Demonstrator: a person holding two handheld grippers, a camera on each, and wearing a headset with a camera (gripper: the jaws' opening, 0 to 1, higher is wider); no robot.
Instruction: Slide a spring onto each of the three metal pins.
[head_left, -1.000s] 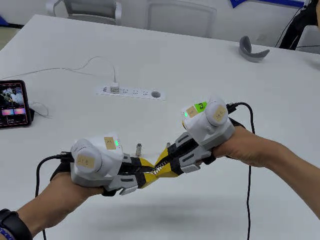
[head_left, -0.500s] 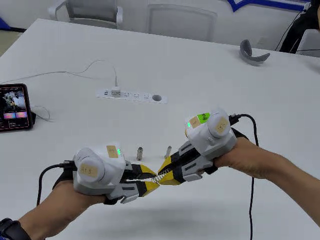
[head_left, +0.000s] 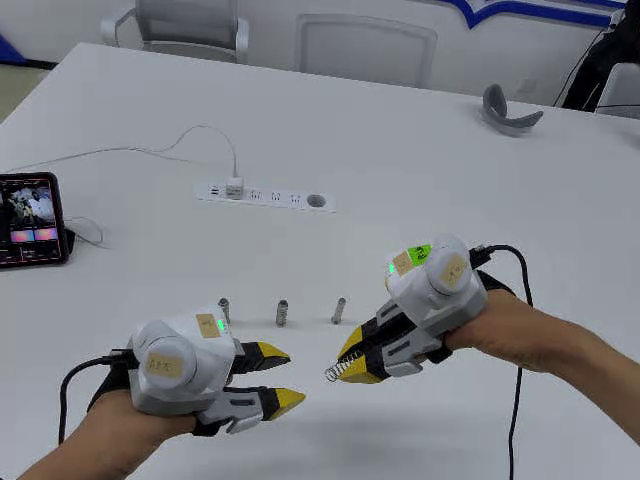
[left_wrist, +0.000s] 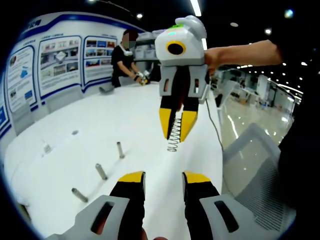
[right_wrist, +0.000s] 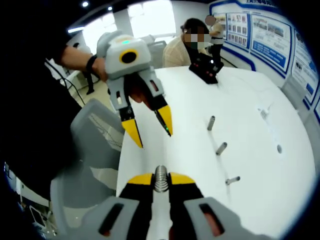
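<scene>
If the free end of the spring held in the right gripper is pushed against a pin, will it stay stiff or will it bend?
It will probably bend: the spring is thin, open wire coil, and the right gripper pinches one end only, so the free end may deflect sideways. It looks light. Being round, it could roll on the table if dropped.

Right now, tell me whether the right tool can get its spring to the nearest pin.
Probably yes. The right tool holds the spring just short of the nearest pin, with bare table between them. The left tool sits open, off to the side.
</scene>
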